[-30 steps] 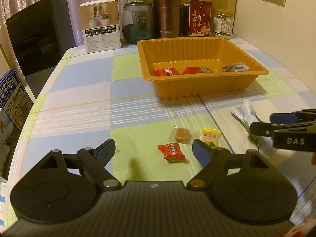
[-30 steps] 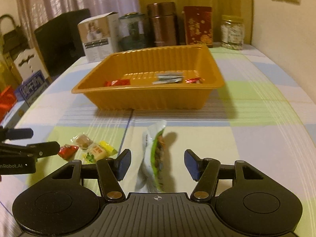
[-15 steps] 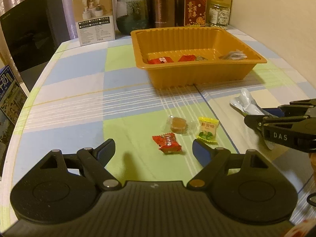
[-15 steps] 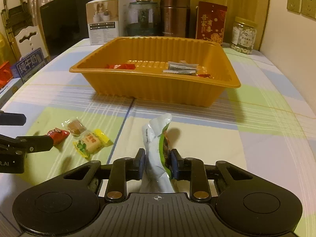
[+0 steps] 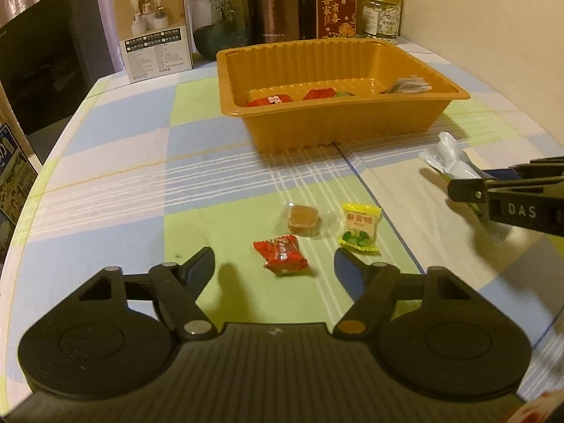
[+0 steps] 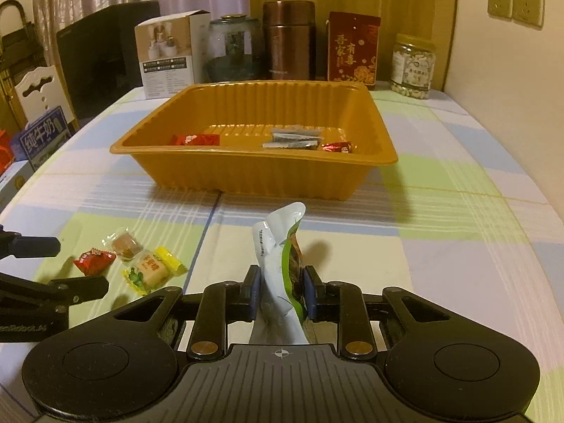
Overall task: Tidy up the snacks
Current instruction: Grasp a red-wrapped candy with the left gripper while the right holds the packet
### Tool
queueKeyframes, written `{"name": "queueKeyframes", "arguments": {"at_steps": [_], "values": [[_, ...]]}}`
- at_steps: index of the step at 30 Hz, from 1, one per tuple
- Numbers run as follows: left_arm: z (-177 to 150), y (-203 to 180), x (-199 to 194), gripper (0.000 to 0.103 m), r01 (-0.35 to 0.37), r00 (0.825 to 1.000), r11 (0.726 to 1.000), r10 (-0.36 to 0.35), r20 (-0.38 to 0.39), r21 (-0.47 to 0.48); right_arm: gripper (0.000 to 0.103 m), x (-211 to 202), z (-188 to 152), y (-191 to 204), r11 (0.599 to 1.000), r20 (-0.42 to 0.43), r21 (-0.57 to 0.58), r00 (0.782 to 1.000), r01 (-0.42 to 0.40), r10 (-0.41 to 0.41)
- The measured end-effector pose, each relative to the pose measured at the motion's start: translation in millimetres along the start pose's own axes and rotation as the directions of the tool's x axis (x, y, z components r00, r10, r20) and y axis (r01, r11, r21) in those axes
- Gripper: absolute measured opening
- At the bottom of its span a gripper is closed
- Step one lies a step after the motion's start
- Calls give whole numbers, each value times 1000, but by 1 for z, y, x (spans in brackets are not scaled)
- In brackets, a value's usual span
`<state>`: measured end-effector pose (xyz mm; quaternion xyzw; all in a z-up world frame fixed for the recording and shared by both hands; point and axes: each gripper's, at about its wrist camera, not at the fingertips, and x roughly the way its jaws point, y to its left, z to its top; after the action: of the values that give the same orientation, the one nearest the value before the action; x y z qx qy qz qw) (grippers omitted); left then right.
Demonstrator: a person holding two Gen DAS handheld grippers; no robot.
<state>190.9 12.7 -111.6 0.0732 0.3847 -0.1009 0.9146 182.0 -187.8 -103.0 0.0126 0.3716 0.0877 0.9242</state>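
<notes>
Checked tablecloth, ribbed orange plastic tray: right gripper clamps crinkly foil snack packet; left gripper spread wide nr 3 wrapped candies.

Both tools are black plastic. The left gripper has a wide ribbed base with a small cross mark in the middle, and a big round disc on each side. Two bent arms carry dark blue finger pads. One round pin near the base mark is silver, the other coppery. The right gripper looks the same, with two coppery pins. White letters on its side read "DAS"; the left one's side letters are too blurry.
</notes>
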Motion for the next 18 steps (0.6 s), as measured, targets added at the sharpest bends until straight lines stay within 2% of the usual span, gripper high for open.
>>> {"name": "queueKeyframes", "arguments": {"at_steps": [3, 5, 9, 11, 13, 14, 18], "values": [[1, -1, 3, 61, -1, 1000, 1000, 1, 10, -3, 26, 0, 0, -1, 1000, 0, 2, 1000, -2, 2], [1, -1, 5, 47, -3, 1000, 1000, 3, 10, -5, 26, 0, 0, -2, 1000, 0, 5, 1000, -2, 2], [1, -2, 7, 36, 3, 1000, 1000, -3, -1, -5, 26, 1, -1, -4, 1000, -2, 14, 1000, -1, 1], [1, -2, 7, 23, 3, 1000, 1000, -3, -4, -9, 26, 1, -1, -5, 1000, -4, 16, 1000, -2, 2], [1, -1, 6, 22, 1, 1000, 1000, -1, -3, -18, 26, 1, -1, -5, 1000, -5, 19, 1000, -5, 5], [1, 0, 5, 18, 4, 1000, 1000, -4, 0, -25, 26, 0, 0, -5, 1000, -4, 19, 1000, -6, 6], [3, -1, -1, 18, 3, 1000, 1000, -3, 11, -23, 26, -1, 0, -5, 1000, 0, 20, 1000, -9, 9]]}}
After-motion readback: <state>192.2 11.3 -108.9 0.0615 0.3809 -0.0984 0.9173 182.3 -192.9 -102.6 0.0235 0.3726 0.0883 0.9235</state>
